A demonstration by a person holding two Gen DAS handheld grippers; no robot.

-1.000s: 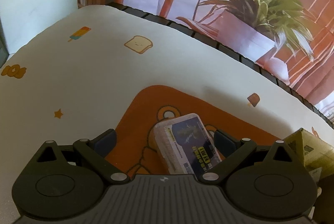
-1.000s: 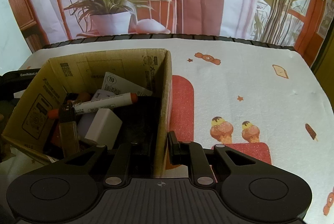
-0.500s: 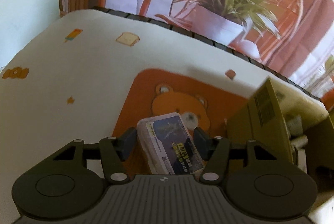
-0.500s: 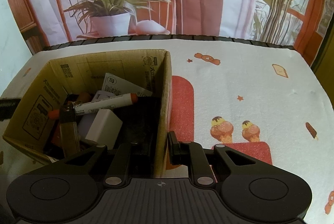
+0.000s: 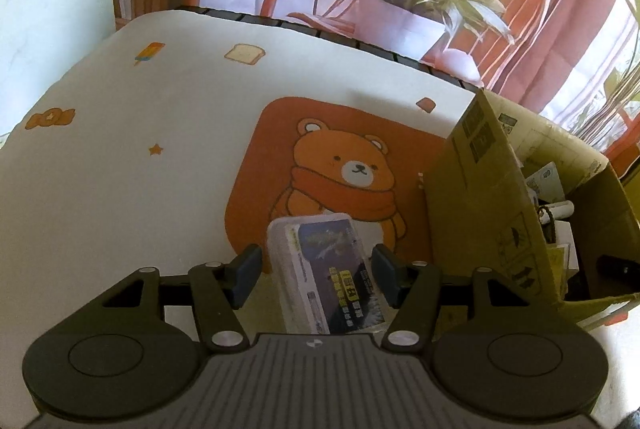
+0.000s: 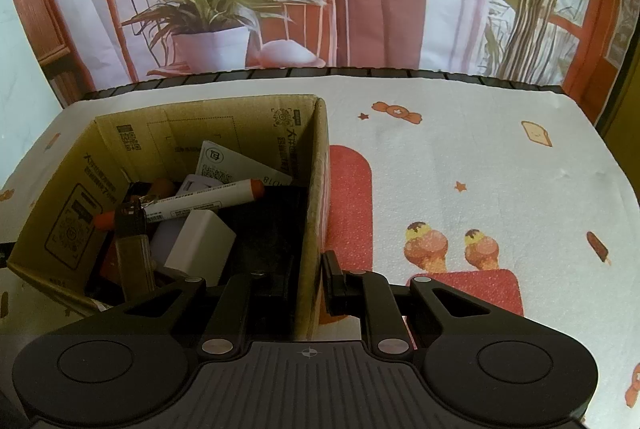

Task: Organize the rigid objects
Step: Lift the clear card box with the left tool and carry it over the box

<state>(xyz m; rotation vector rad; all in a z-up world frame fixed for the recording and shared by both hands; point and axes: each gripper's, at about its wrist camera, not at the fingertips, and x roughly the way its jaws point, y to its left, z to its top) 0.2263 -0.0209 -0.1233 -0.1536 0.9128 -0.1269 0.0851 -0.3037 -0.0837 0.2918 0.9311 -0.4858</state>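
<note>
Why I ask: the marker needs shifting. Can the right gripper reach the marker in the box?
Probably not as things stand: the right gripper is shut on the wall of the box, though the marker lies uncovered on top.

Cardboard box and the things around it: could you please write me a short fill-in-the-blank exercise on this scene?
1. The right tongs are shut on the cardboard box's side ___.
2. Inside the box, the white marker has ___ ends.
3. In the left wrist view, the clear plastic case overlaps a printed ___ on the tablecloth.

Missing words: wall; orange; bear.
</note>
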